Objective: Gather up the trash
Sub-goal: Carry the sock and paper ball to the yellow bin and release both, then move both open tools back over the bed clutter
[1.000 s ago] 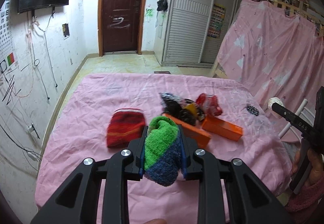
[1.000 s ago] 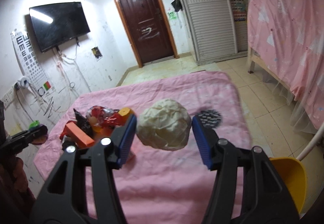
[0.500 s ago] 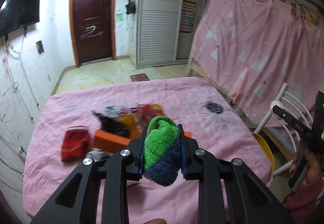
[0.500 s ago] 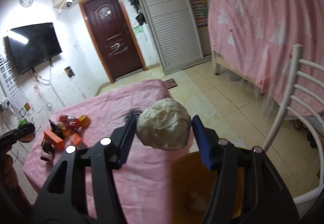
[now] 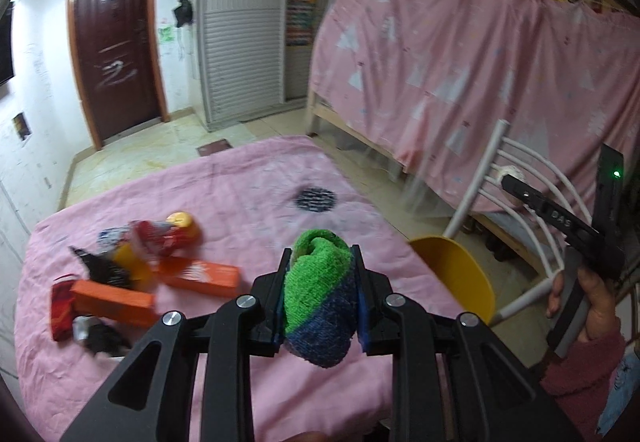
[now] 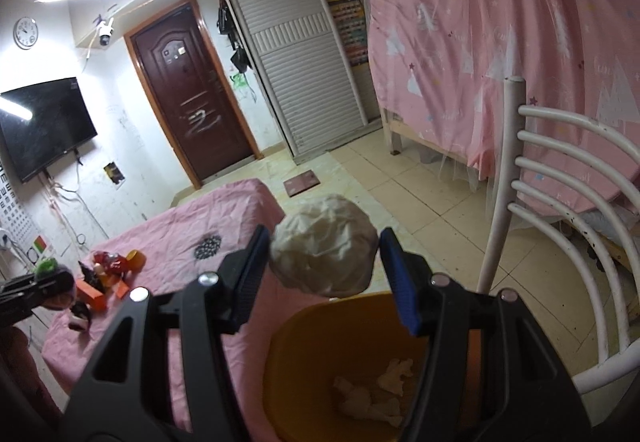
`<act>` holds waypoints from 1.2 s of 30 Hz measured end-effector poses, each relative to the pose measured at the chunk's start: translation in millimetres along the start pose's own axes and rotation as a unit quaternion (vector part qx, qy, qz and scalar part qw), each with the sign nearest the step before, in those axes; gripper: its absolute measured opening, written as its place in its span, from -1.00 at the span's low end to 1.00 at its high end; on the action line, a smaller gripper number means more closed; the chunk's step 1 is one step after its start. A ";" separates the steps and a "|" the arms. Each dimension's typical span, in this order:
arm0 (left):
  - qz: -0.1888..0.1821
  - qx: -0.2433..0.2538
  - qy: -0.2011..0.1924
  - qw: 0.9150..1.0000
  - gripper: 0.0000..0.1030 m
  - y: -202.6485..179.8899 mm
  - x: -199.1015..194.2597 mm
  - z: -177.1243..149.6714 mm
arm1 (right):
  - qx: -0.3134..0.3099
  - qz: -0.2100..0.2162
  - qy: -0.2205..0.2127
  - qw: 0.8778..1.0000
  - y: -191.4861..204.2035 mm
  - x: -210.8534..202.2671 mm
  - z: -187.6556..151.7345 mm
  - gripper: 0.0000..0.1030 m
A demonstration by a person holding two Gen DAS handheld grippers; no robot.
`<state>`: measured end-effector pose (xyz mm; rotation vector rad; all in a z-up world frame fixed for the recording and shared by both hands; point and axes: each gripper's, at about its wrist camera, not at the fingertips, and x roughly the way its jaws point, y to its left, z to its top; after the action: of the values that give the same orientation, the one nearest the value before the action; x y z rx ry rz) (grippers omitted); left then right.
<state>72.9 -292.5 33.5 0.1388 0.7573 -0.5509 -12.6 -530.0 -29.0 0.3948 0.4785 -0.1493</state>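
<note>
Both tools swung toward yellow bin (image 6: 360, 354) | left tool (image 5: 319, 296) clamps sock (image 5: 318, 302) | right tool (image 6: 326, 274) grips paper wad (image 6: 324, 246)

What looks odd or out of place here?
The left tool is shut on a green and blue sock, which looks like clothing rather than trash. The right tool holds a paper wad over the yellow bin.

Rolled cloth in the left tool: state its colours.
The rolled cloth is bright green above and dark blue below, clearest in the left wrist view.

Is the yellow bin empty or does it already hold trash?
Not empty: the yellow bin holds pale crumpled paper scraps at its bottom, seen in the right wrist view.
</note>
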 end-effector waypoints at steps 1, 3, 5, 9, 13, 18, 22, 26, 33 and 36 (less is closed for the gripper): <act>-0.007 0.002 0.005 1.000 -0.64 -6.8 4.4 1.9 | -0.001 -0.001 0.004 1.000 -1.4 0.9 -0.4 0.13; -0.017 0.007 0.013 1.000 -0.64 -20.1 12.4 5.4 | -0.001 -0.003 0.009 1.000 -4.2 2.5 -2.0 0.43; -0.032 0.012 0.021 0.999 -0.64 -33.9 21.3 10.3 | 0.001 -0.008 0.007 1.000 -6.6 2.2 -2.1 0.53; -0.065 0.022 0.029 0.997 -0.64 -60.2 32.7 17.0 | 0.011 -0.014 -0.004 1.000 -14.6 -2.9 -1.5 0.53; -0.103 0.028 0.037 0.994 -0.63 -85.6 39.9 22.8 | 0.041 -0.024 -0.028 0.998 -29.2 -12.4 0.7 0.53; -0.150 0.025 0.045 0.987 -0.27 -107.2 50.6 28.3 | 0.066 -0.027 -0.044 0.997 -42.2 -18.8 3.2 0.54; -0.158 0.028 0.051 0.986 0.18 -116.8 56.7 29.1 | 0.068 -0.024 -0.045 0.996 -43.5 -19.4 3.0 0.60; -0.150 0.028 0.050 0.987 0.24 -117.2 56.0 27.8 | 0.064 -0.019 -0.041 0.997 -40.2 -15.4 3.6 0.60; -0.150 0.014 0.050 0.987 0.35 -104.9 51.2 29.3 | 0.050 -0.011 -0.034 0.998 -29.5 -9.4 4.1 0.64; -0.149 0.012 0.046 0.988 0.37 -100.1 46.2 29.0 | 0.042 -0.008 -0.032 0.999 -22.0 -8.2 3.5 0.71</act>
<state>66.0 -406.3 30.4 0.0736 0.8676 -0.8429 -23.5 -551.1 -29.6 0.4669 0.4126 -0.1966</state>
